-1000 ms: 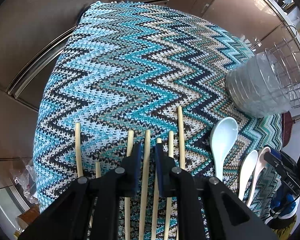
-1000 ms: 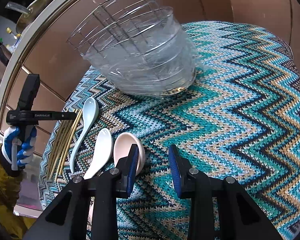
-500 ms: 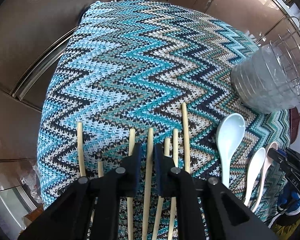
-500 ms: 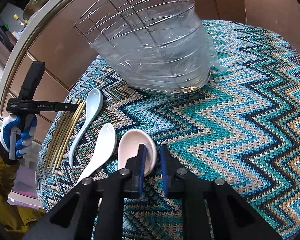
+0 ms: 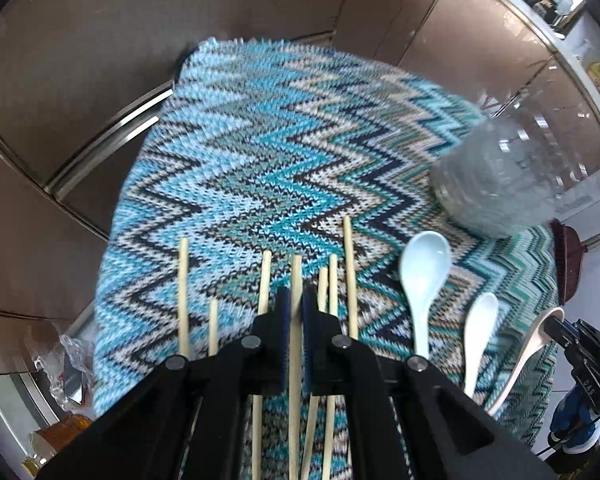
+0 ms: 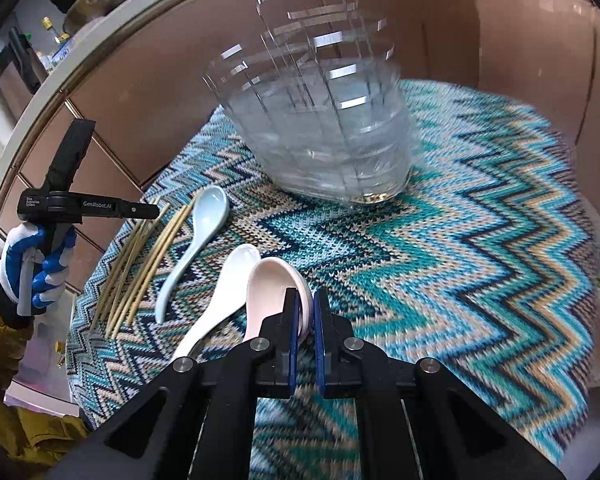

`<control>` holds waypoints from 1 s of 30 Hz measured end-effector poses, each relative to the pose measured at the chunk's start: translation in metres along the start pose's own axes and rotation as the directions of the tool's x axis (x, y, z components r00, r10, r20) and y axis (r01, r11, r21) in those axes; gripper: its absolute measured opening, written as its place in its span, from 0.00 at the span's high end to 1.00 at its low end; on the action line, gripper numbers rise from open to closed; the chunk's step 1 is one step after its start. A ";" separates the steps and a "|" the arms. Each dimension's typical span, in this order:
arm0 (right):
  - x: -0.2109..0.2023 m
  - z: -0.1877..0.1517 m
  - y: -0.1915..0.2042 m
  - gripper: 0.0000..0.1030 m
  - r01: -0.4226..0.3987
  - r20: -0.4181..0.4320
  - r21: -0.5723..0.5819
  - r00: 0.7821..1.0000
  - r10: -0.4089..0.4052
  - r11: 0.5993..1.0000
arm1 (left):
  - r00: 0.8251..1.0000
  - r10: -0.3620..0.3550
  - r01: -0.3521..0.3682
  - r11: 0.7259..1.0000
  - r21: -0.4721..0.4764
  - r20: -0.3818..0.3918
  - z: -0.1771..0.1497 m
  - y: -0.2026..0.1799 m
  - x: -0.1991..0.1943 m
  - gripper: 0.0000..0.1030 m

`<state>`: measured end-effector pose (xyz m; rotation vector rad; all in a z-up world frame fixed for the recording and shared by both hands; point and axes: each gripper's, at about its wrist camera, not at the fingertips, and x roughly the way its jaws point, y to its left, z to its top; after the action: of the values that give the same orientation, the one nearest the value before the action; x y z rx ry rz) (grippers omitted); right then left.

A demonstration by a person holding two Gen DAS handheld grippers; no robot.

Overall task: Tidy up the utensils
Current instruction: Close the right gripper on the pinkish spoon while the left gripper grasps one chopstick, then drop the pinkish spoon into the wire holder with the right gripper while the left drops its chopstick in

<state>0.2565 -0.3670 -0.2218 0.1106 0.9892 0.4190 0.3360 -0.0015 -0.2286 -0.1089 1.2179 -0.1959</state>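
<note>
Several wooden chopsticks (image 5: 184,280) lie side by side on a zigzag knitted cloth (image 5: 260,168). My left gripper (image 5: 296,292) has its jaws closing tight on the middle chopstick (image 5: 296,272), and the pads press on it. To the right lie a pale blue spoon (image 5: 424,264) and a white spoon (image 5: 480,316). My right gripper (image 6: 305,294) is closing its last bit on the bowl rim of the pink spoon (image 6: 272,288), which is tilted up off the cloth. The pink spoon (image 5: 536,336) also shows in the left wrist view.
A clear plastic tub with a wire rack (image 6: 332,148) stands at the far side of the cloth, blurred. Brown cabinet fronts (image 5: 100,60) surround the table. A gloved hand (image 6: 32,264) holds the left gripper's handle at the table's left edge.
The right jaws went from wide apart to pinching the pink spoon's rim. The left jaws narrowed onto the middle chopstick. Both views have pulled back from the cloth.
</note>
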 end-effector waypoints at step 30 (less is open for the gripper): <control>-0.182 0.058 0.091 0.93 0.375 0.503 0.004 0.800 -0.326 0.927 | 0.793 -0.276 0.262 0.959 0.104 0.543 0.039 -0.053 -0.227 0.95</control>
<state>0.1911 -0.3497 -0.0217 -0.0546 0.4573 0.0794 0.2927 -0.0074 0.0040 -0.3003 0.6098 -0.3992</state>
